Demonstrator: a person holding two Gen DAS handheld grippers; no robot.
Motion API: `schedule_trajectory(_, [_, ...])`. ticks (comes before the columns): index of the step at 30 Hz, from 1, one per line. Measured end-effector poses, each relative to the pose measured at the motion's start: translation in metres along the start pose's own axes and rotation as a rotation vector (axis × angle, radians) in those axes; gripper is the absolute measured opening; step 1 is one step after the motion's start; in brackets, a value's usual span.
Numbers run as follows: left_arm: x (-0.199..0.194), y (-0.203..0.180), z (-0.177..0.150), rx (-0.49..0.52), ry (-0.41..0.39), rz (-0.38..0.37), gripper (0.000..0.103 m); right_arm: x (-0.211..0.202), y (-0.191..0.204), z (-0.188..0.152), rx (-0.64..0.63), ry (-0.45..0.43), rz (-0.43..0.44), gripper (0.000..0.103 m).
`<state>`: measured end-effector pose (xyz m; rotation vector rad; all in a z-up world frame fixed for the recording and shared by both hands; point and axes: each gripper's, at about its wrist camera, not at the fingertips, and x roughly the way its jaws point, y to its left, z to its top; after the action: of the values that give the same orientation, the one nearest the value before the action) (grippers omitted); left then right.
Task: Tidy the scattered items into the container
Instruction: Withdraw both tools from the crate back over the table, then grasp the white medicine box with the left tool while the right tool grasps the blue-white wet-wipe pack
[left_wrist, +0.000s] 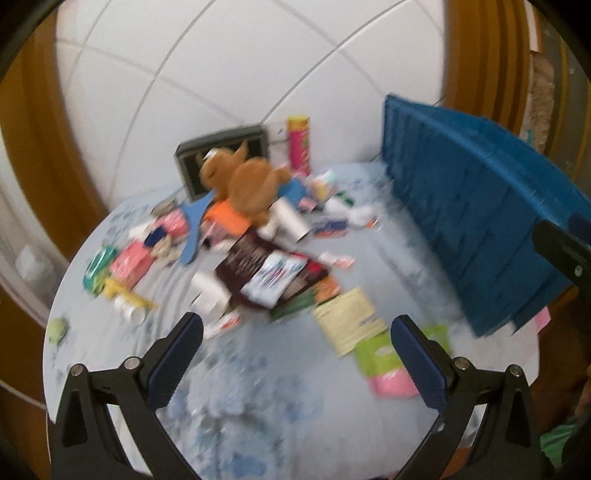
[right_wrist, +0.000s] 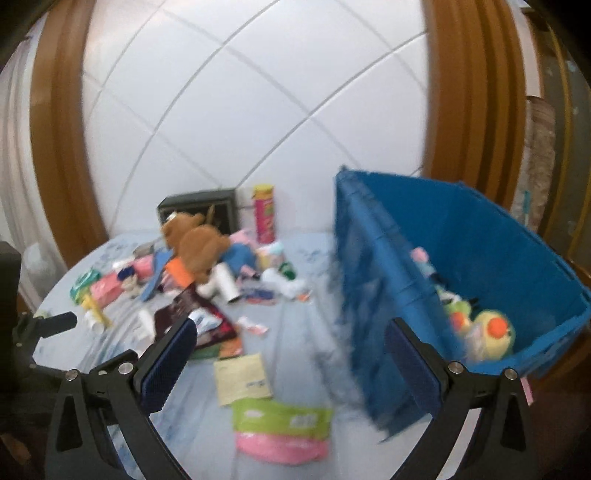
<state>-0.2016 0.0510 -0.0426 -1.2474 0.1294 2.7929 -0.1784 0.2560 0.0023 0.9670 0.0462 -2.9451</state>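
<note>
Blue container (right_wrist: 373, 266): ribbed, matt hard plastic. Table cover (left_wrist: 258, 369): pale blue cloth, creased; brown stuffed animal (left_wrist: 247, 181) plush and fuzzy. Green-and-pink pouch (right_wrist: 282, 430) glossy film; yellow packet (right_wrist: 242, 376) looks like matt paper.

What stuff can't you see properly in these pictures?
- Left wrist view: the blue bin's inside is hidden by its own wall.
- Both views: motion blur makes the print on the pink can and the green-and-pink packet unreadable.
- Right wrist view: the bin's contents are smeared, so only a yellow-green toy shows.

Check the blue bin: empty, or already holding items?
Holding items. The blue bin contains several things, including a yellow-green toy.
</note>
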Motion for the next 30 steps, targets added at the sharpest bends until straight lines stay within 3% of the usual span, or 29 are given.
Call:
schedule_trajectory(5, [0.012, 0.05, -0.029, -0.071, 0.06, 0.049, 0.103, 0.019, 0.041, -0.021, -0.022, 0.056, 0.034, 0.103])
schedule_trajectory(17, [0.032, 0.123, -0.065, -0.241, 0.124, 0.173, 0.103, 0.087, 0.074, -0.05, -0.05, 0.18, 0.161, 0.103])
schedule_trajectory(26, [0.068, 0.153, -0.07, -0.266, 0.174, 0.201, 0.103, 0.136, 0.091, -0.058, -0.044, 0.261, 0.182, 0.103])
schedule_trajectory(30, [0.089, 0.17, -0.052, -0.231, 0.168, 0.19, 0.095, 0.158, 0.107, -0.052, -0.009, 0.288, 0.173, 0.103])
